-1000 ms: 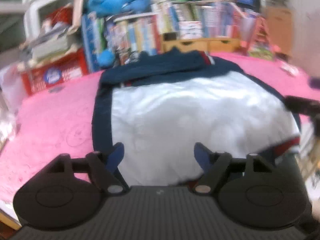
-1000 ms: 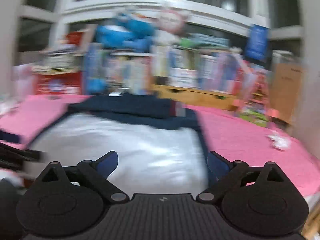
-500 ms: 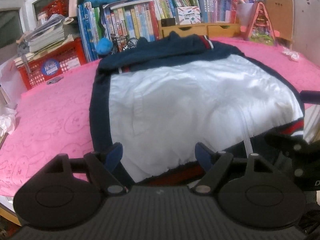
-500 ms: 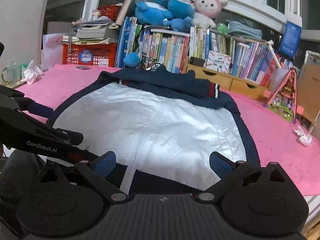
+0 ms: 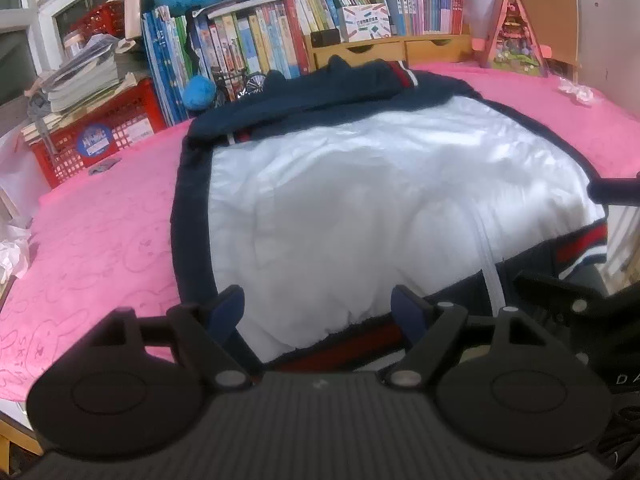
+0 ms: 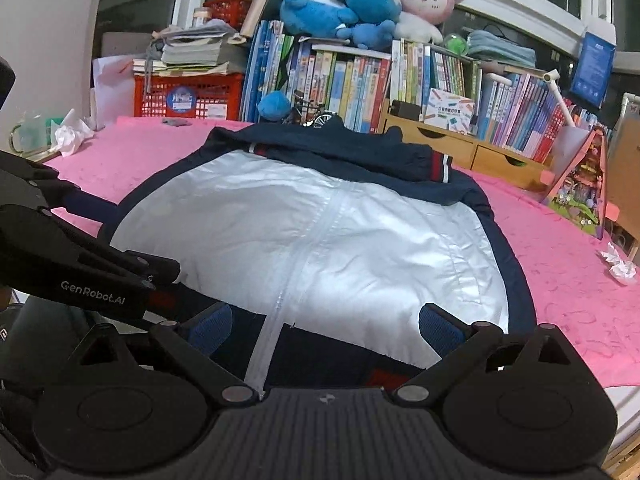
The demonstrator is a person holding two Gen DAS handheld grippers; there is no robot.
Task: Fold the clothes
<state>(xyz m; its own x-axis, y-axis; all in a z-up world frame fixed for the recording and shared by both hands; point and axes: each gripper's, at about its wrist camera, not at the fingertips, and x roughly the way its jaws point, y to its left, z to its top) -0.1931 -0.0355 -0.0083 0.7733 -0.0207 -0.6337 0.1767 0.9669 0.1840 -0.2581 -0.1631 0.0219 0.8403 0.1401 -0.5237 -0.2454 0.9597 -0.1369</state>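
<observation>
a navy jacket (image 5: 360, 208) with a white lining lies spread open on the pink worktop (image 5: 100, 232), its lining facing up and its dark sleeves folded across the far end, just ahead of both tools. the left hand-held gripper (image 5: 320, 308) sits at the near hem with its jaws wide apart and nothing between them; its blue-padded fingers (image 5: 228, 308) stand over the hem's edge, the left one at the navy border, though whether they touch the cloth cannot be told. the right hand-held gripper (image 6: 324, 328) is likewise spread wide and empty, poised over the near hem where the white zipper strip (image 6: 276, 320) runs between its fingers, closer to the left one. in the right wrist view the left tool's black body (image 6: 80, 280) reaches in from the left side, just beside the jacket's near corner. a red and white striped band shows on the hem to the right of the left tool. beyond the jacket, well apart from both tools, a row of books (image 6: 348, 80) stands along the back with blue plush toys (image 6: 340, 4) on top, a red crate (image 5: 96, 136) to the far left and a wooden drawer unit (image 6: 460, 144) towards the far right. crumpled paper (image 6: 620, 264) lies on the pink surface off to the right.
</observation>
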